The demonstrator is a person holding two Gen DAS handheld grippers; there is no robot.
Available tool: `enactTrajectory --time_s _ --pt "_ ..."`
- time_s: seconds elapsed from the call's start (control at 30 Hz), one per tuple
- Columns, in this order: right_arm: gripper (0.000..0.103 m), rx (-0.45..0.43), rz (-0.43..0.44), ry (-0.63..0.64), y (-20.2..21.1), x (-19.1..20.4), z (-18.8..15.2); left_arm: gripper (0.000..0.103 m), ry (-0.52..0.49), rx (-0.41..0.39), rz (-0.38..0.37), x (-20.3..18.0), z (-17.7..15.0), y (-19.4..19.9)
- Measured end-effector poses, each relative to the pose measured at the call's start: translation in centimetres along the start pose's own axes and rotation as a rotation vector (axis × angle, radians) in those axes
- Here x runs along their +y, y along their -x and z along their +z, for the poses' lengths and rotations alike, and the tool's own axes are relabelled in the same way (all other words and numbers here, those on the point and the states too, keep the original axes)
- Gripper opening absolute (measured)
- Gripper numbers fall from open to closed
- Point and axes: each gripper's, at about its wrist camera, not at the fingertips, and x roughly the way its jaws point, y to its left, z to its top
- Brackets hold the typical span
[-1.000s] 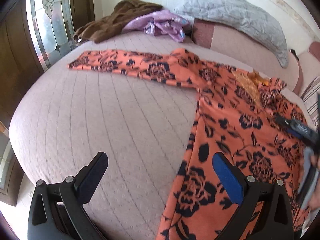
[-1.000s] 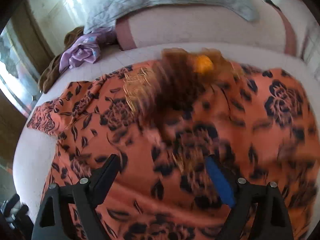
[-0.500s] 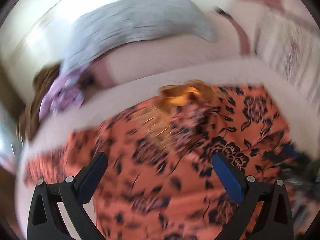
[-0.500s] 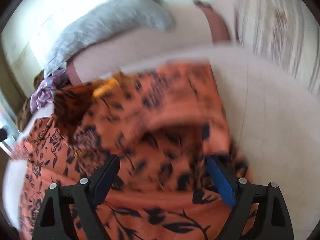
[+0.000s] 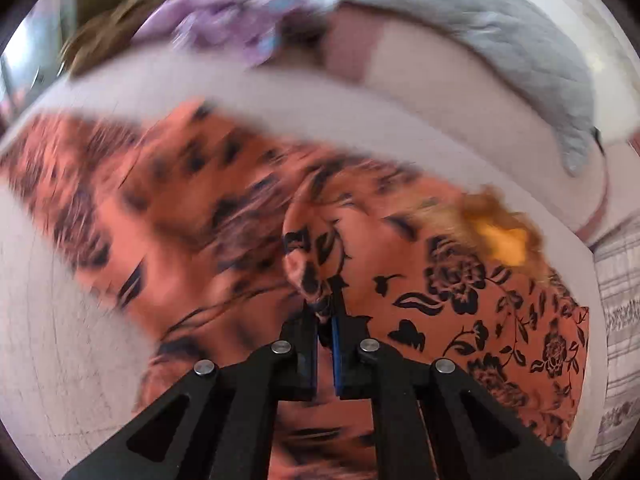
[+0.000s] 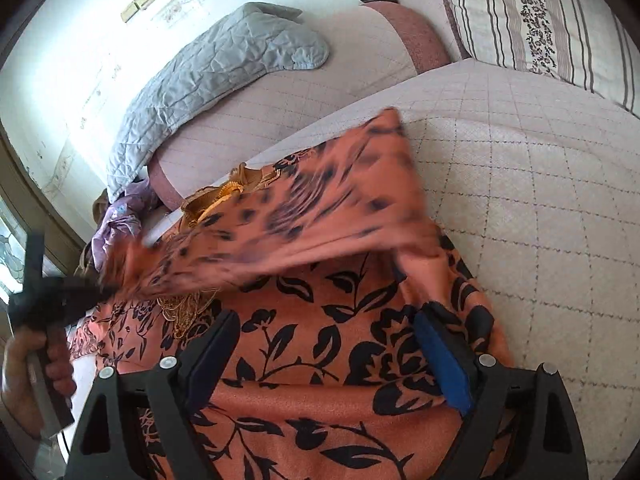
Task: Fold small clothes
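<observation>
An orange garment with a black flower print lies spread on the bed, gold embroidery at its neck. My left gripper is shut on a pinched fold of the garment and holds it up off the bed. In the right wrist view that lifted part stretches as a blurred band from the left gripper across the rest of the garment. My right gripper is open and empty, low over the flat lower part of the garment.
The quilted pinkish bed cover reaches right of the garment. A grey pillow and a striped pillow sit at the headboard. A purple cloth and a brown cloth lie at the far left.
My left gripper went from open to shut on a fold of the garment and lifted it. The sleeve part now hangs in the air. My right gripper stayed open and swung right.
</observation>
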Motion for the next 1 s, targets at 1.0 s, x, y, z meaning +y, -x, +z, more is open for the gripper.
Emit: enactTrajectory --time_s 1.0 --pt "0.081 0.16 0.091 -0.39 -5.1 -4.5 12.2 0.047 -0.202 -0.054 -0.14 0.1 -2.1 0.7"
